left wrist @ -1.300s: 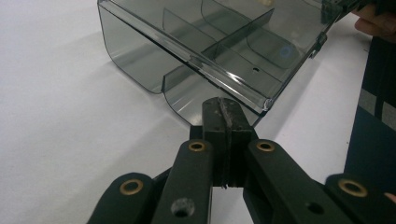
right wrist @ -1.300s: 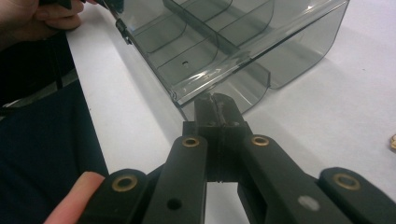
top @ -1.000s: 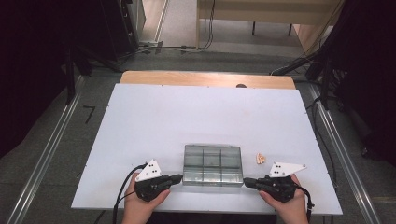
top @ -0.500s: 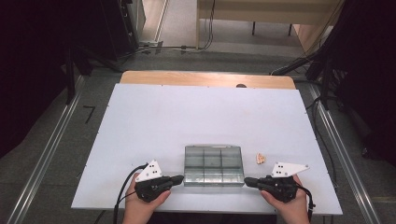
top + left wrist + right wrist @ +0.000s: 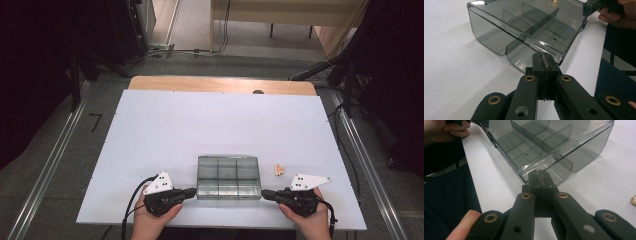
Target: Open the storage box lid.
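Note:
A smoky clear plastic compartment box (image 5: 228,175) sits near the table's front edge, its dividers visible inside. My left gripper (image 5: 194,191) is shut, its tips against the box's near left corner. In the left gripper view the closed jaws (image 5: 543,55) meet the box (image 5: 529,22) at its rim lip. My right gripper (image 5: 264,193) is shut too, tips at the box's near right corner. The right gripper view has the closed gripper (image 5: 539,173) touching the lower rim of the box (image 5: 554,142). Whether either jaw pair pinches the lip is unclear.
A small beige object (image 5: 278,170) lies on the white table (image 5: 215,125) just right of the box, also at the edge of the right gripper view (image 5: 633,200). A wooden strip (image 5: 222,85) borders the far side. Metal rails run along both sides.

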